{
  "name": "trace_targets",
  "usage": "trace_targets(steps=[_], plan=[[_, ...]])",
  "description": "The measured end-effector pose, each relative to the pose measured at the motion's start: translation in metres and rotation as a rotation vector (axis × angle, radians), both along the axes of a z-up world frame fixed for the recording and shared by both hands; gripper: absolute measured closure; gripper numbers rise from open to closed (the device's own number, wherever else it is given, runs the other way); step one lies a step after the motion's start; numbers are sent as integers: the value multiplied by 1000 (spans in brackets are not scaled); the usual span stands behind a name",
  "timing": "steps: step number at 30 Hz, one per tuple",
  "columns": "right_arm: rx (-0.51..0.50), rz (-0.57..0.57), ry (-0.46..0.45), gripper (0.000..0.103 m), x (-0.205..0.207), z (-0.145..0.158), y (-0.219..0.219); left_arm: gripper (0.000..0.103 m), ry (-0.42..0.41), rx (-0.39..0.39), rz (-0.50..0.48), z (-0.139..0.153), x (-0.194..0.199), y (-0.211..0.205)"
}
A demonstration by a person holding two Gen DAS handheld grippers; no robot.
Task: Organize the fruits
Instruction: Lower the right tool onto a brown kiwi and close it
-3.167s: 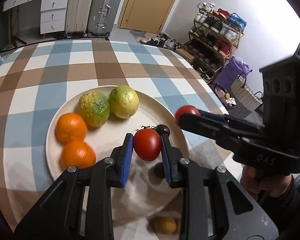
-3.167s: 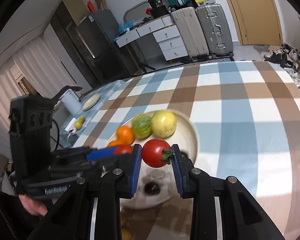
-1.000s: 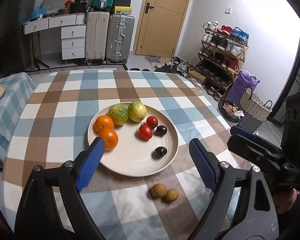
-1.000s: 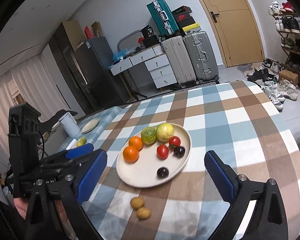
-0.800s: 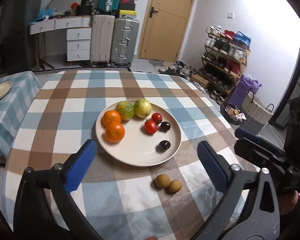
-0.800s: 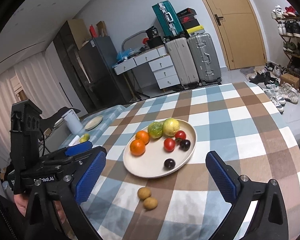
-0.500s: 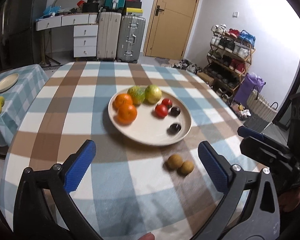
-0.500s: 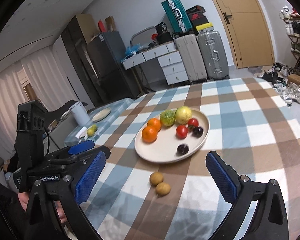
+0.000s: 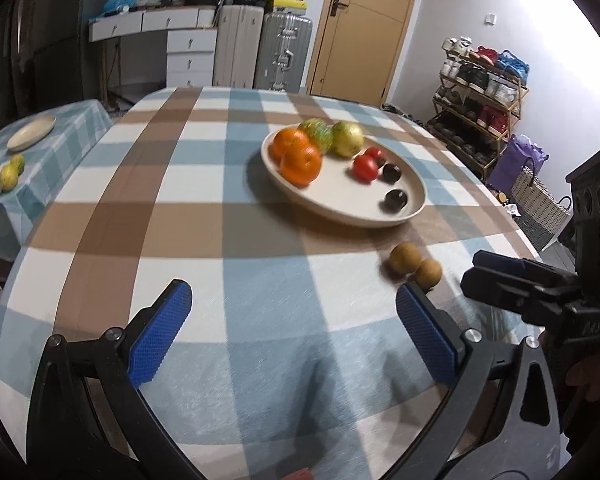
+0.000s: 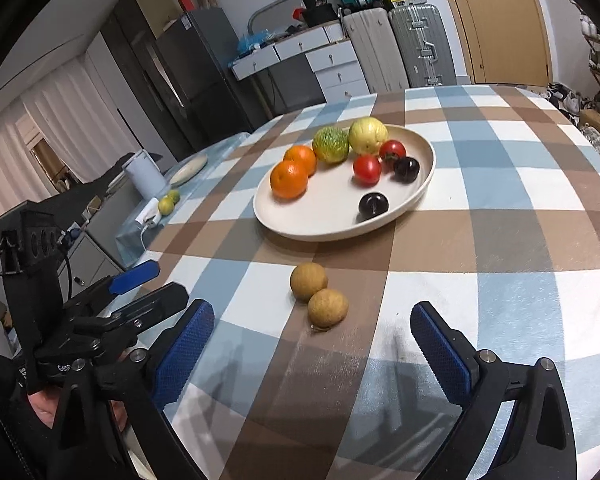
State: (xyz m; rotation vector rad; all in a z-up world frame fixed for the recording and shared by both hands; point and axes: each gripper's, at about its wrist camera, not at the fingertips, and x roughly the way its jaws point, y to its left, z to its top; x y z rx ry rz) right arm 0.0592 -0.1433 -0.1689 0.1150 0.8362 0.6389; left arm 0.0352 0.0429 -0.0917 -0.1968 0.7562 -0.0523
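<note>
Since the tomato drop both grippers had pulled back from the plate; left gripper and right gripper jaws stood wide, empty. Both tomatoes now sat on the smooth cream plate beside glossy dark plums. Two rough, round brown fruits, touching, remained on the checked-cloth counter, likely next.

Plate fruit blurred in left view; far orange half hidden
</note>
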Motion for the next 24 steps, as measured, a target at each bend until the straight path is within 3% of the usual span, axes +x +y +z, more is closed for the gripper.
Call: trace_targets(steps=[11, 13, 15, 16, 21, 24], plan=[[-62, 11, 35, 36, 17, -12, 14, 1, -3, 0, 4, -1, 4, 9], [-74, 20, 39, 50, 18, -14, 16, 1, 1, -1, 3, -1, 5, 9], [-103, 18, 43, 53, 19, -16, 19, 1, 3, 0, -1, -1, 7, 9], [-113, 16, 47, 61, 20, -18, 20, 1, 4, 0, -1, 0, 8, 8], [-116, 14, 51, 75, 20, -20, 18, 1, 7, 8, -6, 1, 11, 5], [-107, 18, 45, 76, 19, -19, 15, 1, 11, 13, -10, 1, 13, 2]])
